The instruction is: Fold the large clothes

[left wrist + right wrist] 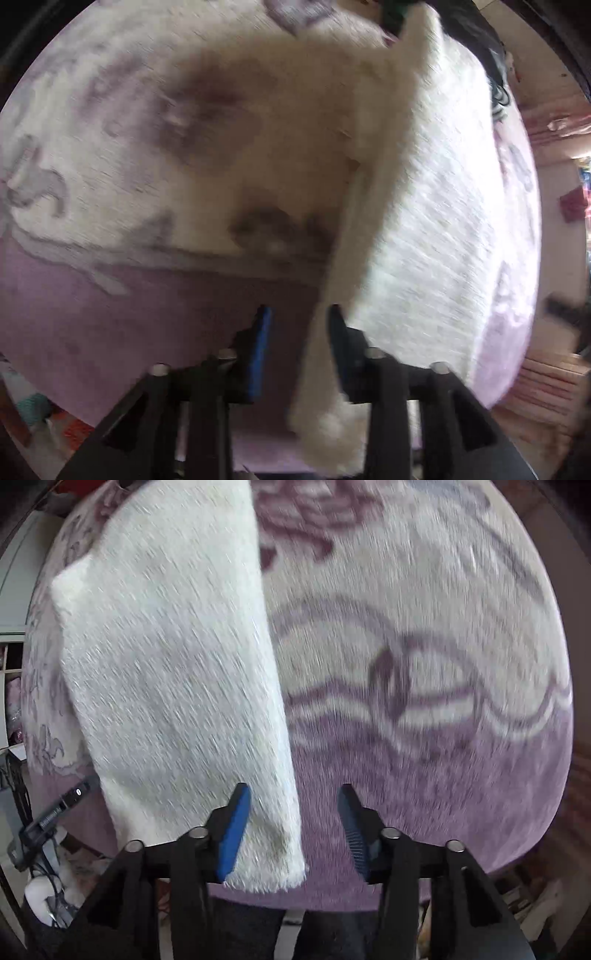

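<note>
A white fuzzy garment (417, 206) lies folded into a long strip on a purple and cream patterned blanket (110, 295). In the left wrist view its near corner hangs between the fingers of my left gripper (299, 317), whose jaws stand apart, with the cloth against the right finger. In the right wrist view the same garment (173, 672) runs from the upper left down to my right gripper (293, 797), which is open, with the garment's near corner lying between its fingers beside the left blue pad (232, 834). Both views are motion-blurred.
The blanket (424, 768) covers a bed whose near edge curves below both grippers. A dark device with cables (48, 823) sits at the bed's left edge. Floor and pink clutter (546, 373) lie to the right in the left wrist view.
</note>
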{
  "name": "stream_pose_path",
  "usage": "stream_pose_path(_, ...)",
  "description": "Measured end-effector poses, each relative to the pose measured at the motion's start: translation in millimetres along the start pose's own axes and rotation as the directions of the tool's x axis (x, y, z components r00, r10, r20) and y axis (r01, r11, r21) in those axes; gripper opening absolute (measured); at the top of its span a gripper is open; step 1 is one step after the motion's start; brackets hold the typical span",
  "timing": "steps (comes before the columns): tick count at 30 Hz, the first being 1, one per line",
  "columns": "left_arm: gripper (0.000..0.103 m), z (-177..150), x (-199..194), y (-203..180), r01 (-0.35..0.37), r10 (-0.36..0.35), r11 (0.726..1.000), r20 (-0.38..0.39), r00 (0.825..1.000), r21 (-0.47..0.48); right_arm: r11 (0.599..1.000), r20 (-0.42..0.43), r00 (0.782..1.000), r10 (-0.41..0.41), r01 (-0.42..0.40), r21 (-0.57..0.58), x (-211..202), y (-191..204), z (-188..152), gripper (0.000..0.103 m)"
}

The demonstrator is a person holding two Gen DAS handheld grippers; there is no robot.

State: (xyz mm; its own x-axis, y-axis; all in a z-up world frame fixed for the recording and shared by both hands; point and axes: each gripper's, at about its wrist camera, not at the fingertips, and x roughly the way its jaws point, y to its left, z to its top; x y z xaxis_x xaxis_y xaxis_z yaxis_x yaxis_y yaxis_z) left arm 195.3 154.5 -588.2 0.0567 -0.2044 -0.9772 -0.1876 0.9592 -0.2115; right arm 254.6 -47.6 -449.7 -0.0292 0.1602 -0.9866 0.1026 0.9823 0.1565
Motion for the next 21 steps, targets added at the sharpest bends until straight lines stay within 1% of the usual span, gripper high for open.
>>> stream_pose_path(1, 0.065, 1, 3, 8, -0.053, 0.053, 0.999, 0.015, 0.998, -0.003, 0.999, 0.022, 0.999, 0.036, -0.035, -0.04, -5, 19, 20, 0.06)
stream_pose_path(2, 0.071, 2, 11, 18, -0.113, 0.113, 0.994, 0.027, 0.993, -0.011, 0.994, 0.034, 0.997, 0.073, -0.07, -0.083, 1, 61, 30, 0.06)
stream_pose_path(3, 0.071, 3, 20, 26, -0.168, 0.168, 0.986, 0.025, 0.985, -0.017, 0.988, 0.044, 0.994, 0.103, -0.097, -0.118, 5, 82, 47, 0.06)
stream_pose_path(4, 0.071, 5, 30, 37, -0.215, 0.216, 0.976, 0.014, 0.976, -0.02, 0.983, 0.046, 0.992, 0.114, -0.105, -0.151, 13, 106, 61, 0.059)
stream_pose_path(5, 0.071, 8, 42, 44, -0.251, 0.251, 0.968, -0.003, 0.968, -0.022, 0.975, 0.039, 0.99, 0.133, -0.124, -0.183, 25, 132, 72, 0.058)
stream_pose_path(6, 0.073, 10, 53, 50, -0.271, 0.271, 0.962, -0.026, 0.962, -0.023, 0.967, 0.028, 0.989, 0.146, -0.137, -0.213, 38, 153, 91, 0.043)
stream_pose_path(7, 0.079, 12, 60, 55, -0.254, 0.253, 0.967, -0.032, 0.967, -0.033, 0.963, 0.001, 0.992, 0.128, -0.124, -0.24, 56, 175, 98, 0.026)
stream_pose_path(8, 0.09, 15, 64, 59, -0.237, 0.236, 0.971, -0.02, 0.972, -0.044, 0.957, -0.037, 0.993, 0.109, -0.115, -0.267, 82, 191, 113, 0.023)
stream_pose_path(9, 0.095, 17, 66, 61, -0.229, 0.229, 0.972, -0.017, 0.973, -0.048, 0.953, -0.075, 0.995, 0.059, -0.078, -0.292, 103, 208, 124, 0.023)
stream_pose_path(10, 0.097, 20, 68, 62, -0.221, 0.221, 0.974, -0.017, 0.975, -0.052, 0.948, -0.096, 0.995, 0.004, -0.034, -0.316, 126, 216, 132, 0.021)
stream_pose_path(11, 0.102, 22, 70, 63, -0.209, 0.208, 0.976, -0.013, 0.978, -0.058, 0.939, -0.102, 0.994, -0.049, 0.011, -0.345, 148, 224, 138, 0.021)
stream_pose_path(12, 0.103, 24, 73, 65, -0.202, 0.202, 0.978, -0.005, 0.979, -0.061, 0.929, -0.106, 0.99, -0.092, 0.047, -0.367, 162, 232, 141, 0.021)
stream_pose_path(13, 0.103, 33, 75, 65, -0.198, 0.199, 0.978, 0.004, 0.98, -0.061, 0.922, -0.097, 0.988, -0.124, 0.079, -0.38, 172, 241, 144, 0.021)
stream_pose_path(15, 0.103, 27, 81, 69, -0.203, 0.204, 0.978, 0.021, 0.979, -0.055, 0.912, -0.095, 0.979, -0.181, 0.132, -0.388, 184, 254, 151, 0.021)
stream_pose_path(16, 0.103, 26, 83, 67, -0.206, 0.208, 0.977, 0.025, 0.978, -0.052, 0.917, -0.105, 0.975, -0.196, 0.144, -0.372, 189, 257, 155, 0.021)
stream_pose_path(17, 0.103, 32, 85, 73, -0.205, 0.206, 0.977, 0.027, 0.978, -0.051, 0.92, -0.117, 0.971, -0.209, 0.155, -0.359, 192, 260, 159, 0.021)
stream_pose_path(19, 0.103, 32, 81, 69, -0.198, 0.199, 0.979, 0.022, 0.98, -0.049, 0.915, -0.148, 0.96, -0.237, 0.169, -0.367, 190, 267, 164, 0.021)
stream_pose_path(20, 0.103, 32, 81, 62, -0.193, 0.193, 0.98, 0.01, 0.981, -0.05, 0.918, -0.169, 0.957, -0.237, 0.164, -0.361, 182, 269, 166, 0.021)
stream_pose_path(21, 0.103, 34, 81, 66, -0.185, 0.185, 0.981, -0.004, 0.983, -0.054, 0.918, -0.173, 0.959, -0.224, 0.148, -0.368, 170, 272, 165, 0.021)
